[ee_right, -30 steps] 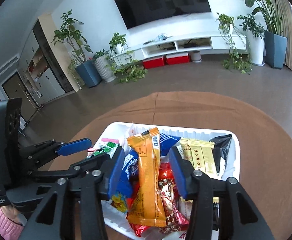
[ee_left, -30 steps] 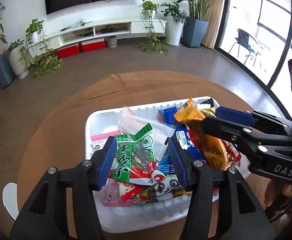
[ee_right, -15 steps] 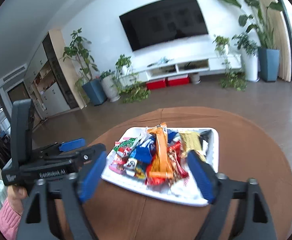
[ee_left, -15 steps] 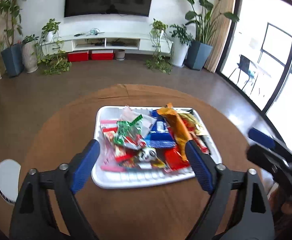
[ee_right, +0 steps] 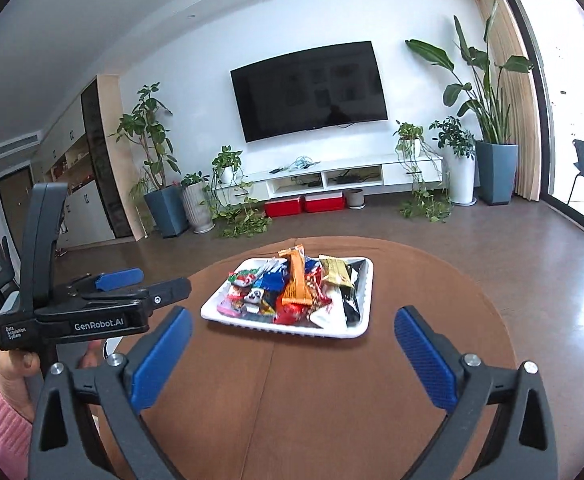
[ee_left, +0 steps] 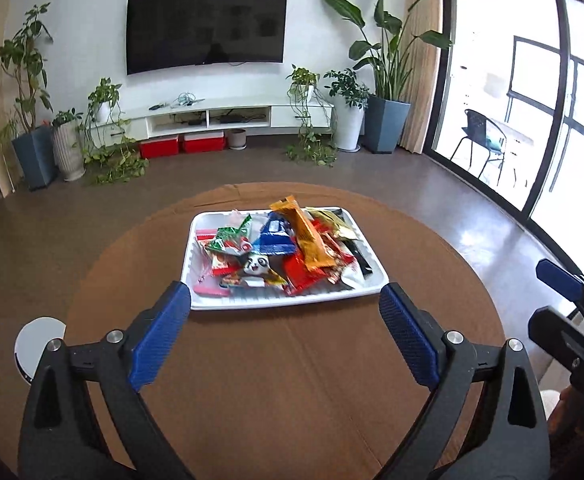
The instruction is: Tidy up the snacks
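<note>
A white tray piled with snack packets stands on a round brown table. On top lie an orange packet, a blue packet, a panda packet and a gold packet. My left gripper hovers short of the tray's near rim, its jaws opening, nothing between them. My right gripper also hangs back from the tray, jaws opening and empty. Each gripper shows in the other's view: the left gripper, the right gripper.
A hand in a pink sleeve holds the left gripper. A white round object sits low beside the table's left edge. Beyond the table are brown floor, a white TV stand, potted plants and glass doors.
Both grippers drew back and up from the tray. Their jaws went from narrow around packets to wide apart. The green and orange packets now lie in the tray.
</note>
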The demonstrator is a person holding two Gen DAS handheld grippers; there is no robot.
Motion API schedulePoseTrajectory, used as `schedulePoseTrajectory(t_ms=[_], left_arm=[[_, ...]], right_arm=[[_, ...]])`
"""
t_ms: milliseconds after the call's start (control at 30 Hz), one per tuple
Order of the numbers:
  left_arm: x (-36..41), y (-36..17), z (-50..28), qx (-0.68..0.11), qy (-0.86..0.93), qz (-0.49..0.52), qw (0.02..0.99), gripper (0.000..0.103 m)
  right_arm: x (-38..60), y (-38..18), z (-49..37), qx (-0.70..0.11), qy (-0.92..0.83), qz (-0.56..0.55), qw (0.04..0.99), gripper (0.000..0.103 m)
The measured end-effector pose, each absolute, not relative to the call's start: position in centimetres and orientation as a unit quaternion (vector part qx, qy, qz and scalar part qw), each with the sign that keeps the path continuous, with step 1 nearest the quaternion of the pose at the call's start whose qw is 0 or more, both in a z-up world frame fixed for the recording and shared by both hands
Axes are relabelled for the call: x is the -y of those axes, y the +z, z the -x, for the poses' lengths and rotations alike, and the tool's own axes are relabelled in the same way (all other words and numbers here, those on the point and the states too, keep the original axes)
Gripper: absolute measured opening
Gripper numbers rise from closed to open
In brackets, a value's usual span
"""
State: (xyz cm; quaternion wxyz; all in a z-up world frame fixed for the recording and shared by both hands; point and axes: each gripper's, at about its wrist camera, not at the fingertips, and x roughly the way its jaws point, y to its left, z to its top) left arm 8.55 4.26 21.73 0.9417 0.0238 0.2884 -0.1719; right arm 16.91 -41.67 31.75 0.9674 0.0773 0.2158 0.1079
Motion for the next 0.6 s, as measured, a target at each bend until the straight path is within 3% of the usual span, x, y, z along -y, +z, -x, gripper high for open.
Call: schedulePoseTrajectory(t_ms=[600], left_arm=[[-2.2,23.2,-1.4,-0.267,-0.172,-0.054,0.947,0.096]], right_arm=[[42.1,31.1,-12.2,-0.21,0.103,-0.09,0.968,0.103]])
